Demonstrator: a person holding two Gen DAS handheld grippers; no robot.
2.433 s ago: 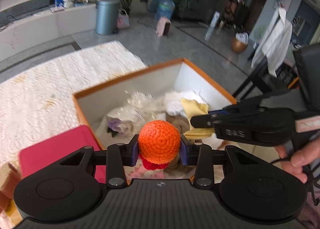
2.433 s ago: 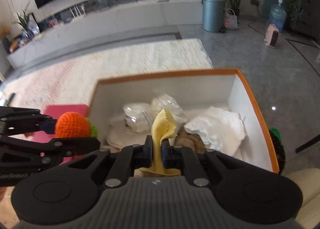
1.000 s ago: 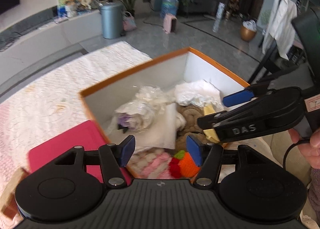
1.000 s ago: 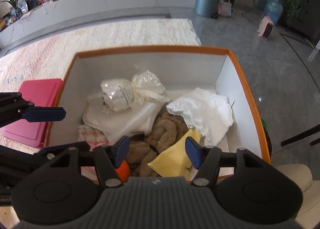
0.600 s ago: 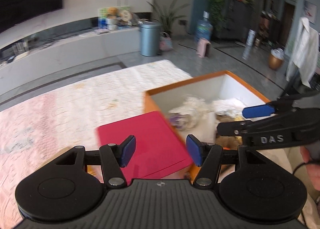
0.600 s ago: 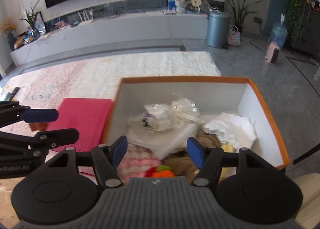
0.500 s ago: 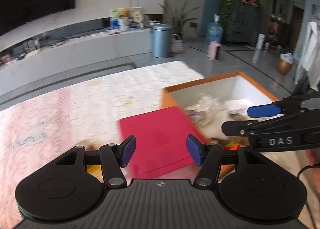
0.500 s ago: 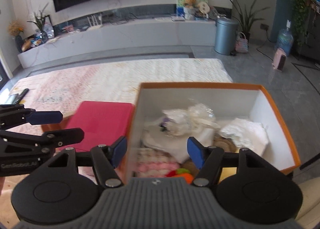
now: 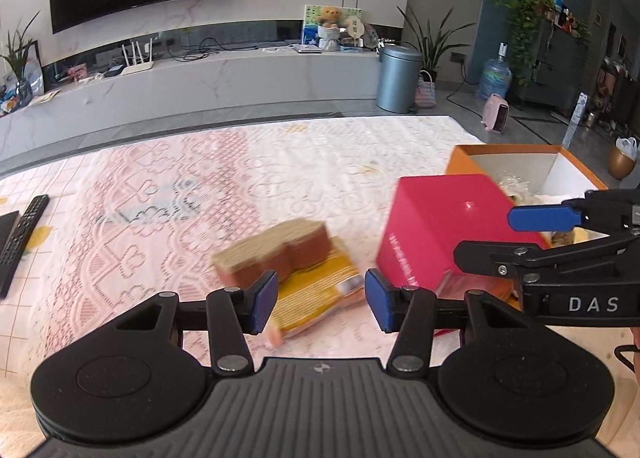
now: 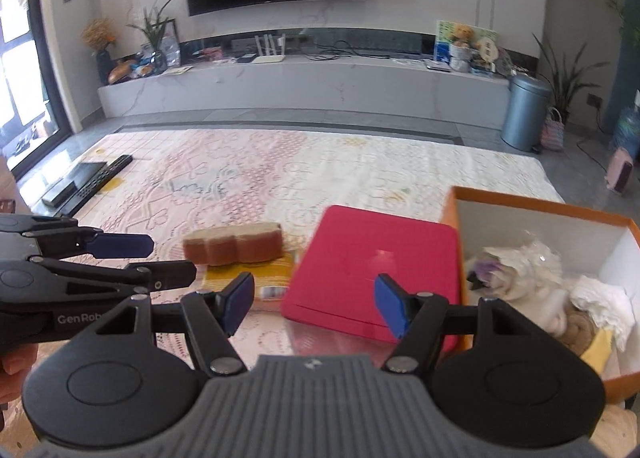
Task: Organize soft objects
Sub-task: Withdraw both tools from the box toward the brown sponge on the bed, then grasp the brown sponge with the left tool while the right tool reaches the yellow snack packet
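The orange box (image 10: 536,203) with white inner walls stands at the right and holds several soft things: crinkly plastic bags (image 10: 520,262), a white cloth (image 10: 604,300), a brown knit (image 10: 580,332), a yellow cloth (image 10: 598,350). It also shows in the left wrist view (image 9: 500,155). My left gripper (image 9: 320,300) is open and empty above a tan sponge block (image 9: 276,252) on a yellow packet (image 9: 316,296). My right gripper (image 10: 314,302) is open and empty over the red lid (image 10: 376,270).
The red lid (image 9: 444,230) lies left of the box on a lace tablecloth (image 10: 280,173). The sponge block (image 10: 232,244) and yellow packet (image 10: 252,272) lie left of it. Remotes (image 10: 92,177) lie at the far left edge. A grey bin (image 10: 524,113) stands on the floor behind.
Both grippers dropped their loads, the orange knit ball and the yellow cloth, into the box, opened, and swung left away from it toward the lid and sponge block.
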